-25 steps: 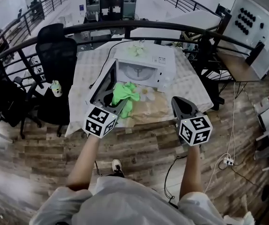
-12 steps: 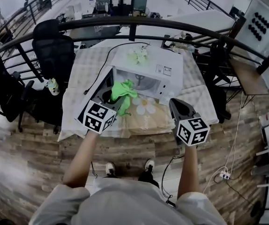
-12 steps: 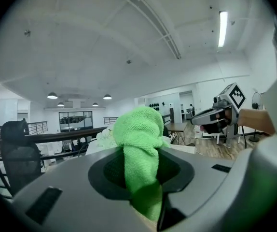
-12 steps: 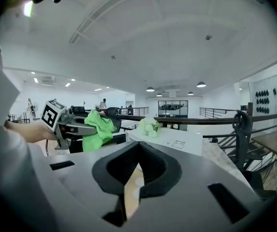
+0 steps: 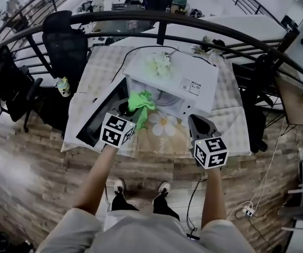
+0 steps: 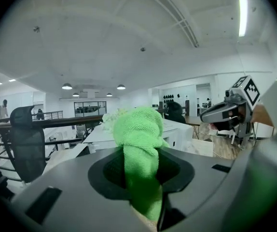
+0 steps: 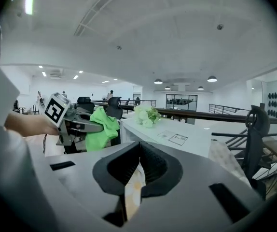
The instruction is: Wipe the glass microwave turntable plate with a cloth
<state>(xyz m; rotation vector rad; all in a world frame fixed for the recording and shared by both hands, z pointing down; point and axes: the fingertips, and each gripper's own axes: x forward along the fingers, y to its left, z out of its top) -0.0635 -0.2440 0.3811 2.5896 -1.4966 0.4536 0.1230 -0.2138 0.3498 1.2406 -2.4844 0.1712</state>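
A white microwave [image 5: 180, 83] stands on the table with its door [image 5: 101, 117] swung open to the left. Inside the cavity, the glass turntable plate [image 5: 166, 100] shows partly behind a green cloth [image 5: 141, 102]. My left gripper [image 5: 132, 111] is shut on that cloth [image 6: 137, 144] and holds it right at the microwave's opening. My right gripper [image 5: 198, 124] hovers over the table's front right, in front of the microwave, jaws shut with nothing between them. The right gripper view shows the left gripper [image 7: 88, 125] with the cloth [image 7: 102, 129] beside the microwave [image 7: 177, 139].
A patterned tablecloth [image 5: 164, 125] covers the table. White flowers [image 5: 159, 63] lie on the microwave's top, and a black cable [image 5: 135, 50] runs behind it. A black office chair [image 5: 64, 46] stands at the left, and a dark curved railing [image 5: 204, 29] runs behind the table.
The person has stepped closer to the table. My left gripper carried the green cloth forward to the microwave's opening. The right gripper kept its place beside it.
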